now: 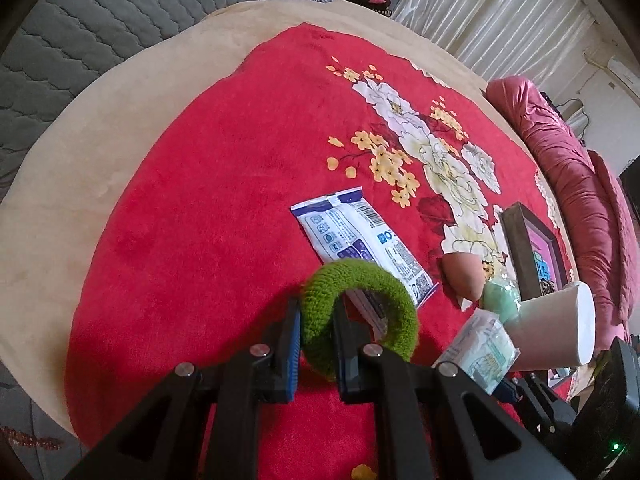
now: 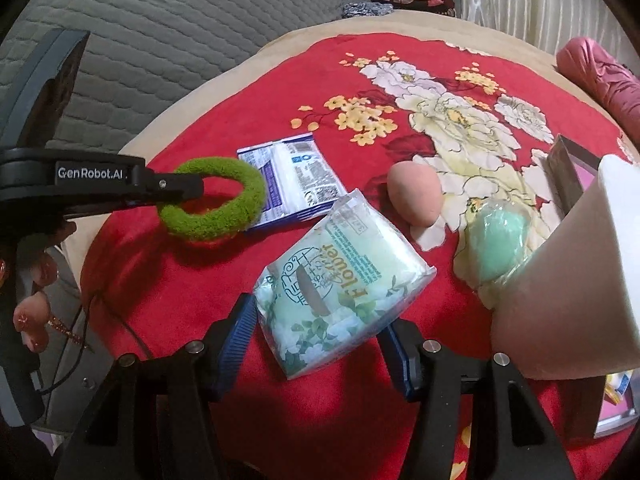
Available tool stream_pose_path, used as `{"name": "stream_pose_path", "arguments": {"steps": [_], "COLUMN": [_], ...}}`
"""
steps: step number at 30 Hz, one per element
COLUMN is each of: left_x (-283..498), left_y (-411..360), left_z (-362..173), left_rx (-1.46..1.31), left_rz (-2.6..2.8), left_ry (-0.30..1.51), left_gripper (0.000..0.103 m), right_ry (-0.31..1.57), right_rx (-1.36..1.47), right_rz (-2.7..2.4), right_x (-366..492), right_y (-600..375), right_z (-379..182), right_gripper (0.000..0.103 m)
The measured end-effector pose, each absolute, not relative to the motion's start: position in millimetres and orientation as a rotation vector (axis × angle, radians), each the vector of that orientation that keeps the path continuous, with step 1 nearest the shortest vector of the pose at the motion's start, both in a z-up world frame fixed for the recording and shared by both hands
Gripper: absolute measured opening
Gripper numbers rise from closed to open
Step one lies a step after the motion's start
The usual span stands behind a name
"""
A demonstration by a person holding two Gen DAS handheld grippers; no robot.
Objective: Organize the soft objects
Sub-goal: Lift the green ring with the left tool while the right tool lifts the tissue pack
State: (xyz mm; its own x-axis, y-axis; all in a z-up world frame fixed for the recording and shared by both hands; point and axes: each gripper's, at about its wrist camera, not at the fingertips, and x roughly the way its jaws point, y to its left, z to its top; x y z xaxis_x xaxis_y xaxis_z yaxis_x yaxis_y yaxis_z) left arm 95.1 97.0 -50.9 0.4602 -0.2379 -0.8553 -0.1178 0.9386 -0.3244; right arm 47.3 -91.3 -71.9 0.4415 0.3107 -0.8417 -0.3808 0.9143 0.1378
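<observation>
The left tongs (image 1: 316, 332) are clenching the green ring (image 1: 360, 312) by one side of its loop, holding it clear above the red blanket (image 1: 200, 200); the right tongs (image 2: 316, 332) are gripping the tissue pack (image 2: 340, 280) between their blue pads, lifting it tilted over the blanket; a wipes packet (image 2: 292, 176) is lying flat on the blanket just beyond the ring; a pink sponge (image 2: 416, 192) is sitting beside the packet, with a wrapped mint sponge (image 2: 500, 240) near it; a white paper roll (image 2: 560, 280) is leaning close at the right, touching the mint sponge; a framed box (image 1: 528, 248) is standing behind it.
</observation>
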Motion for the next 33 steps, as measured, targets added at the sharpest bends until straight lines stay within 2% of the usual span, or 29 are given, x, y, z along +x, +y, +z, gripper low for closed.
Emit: {"name": "stream_pose_path", "arguments": {"steps": [25,33], "left_x": [93,93], "left_y": [124,124], "left_z": [-33,-37], "left_rx": [-0.402,-0.409], "left_rz": [-0.082,-0.094], "left_ry": [0.999,1.005], "left_gripper": [0.014,0.014], "right_ry": [1.015,1.089], "right_rx": [-0.169,-0.009], "right_rz": [0.471,0.451], "right_x": [43,57], "right_y": [-69,-82], "right_z": [-83,-92], "right_gripper": [0.057,0.060]}}
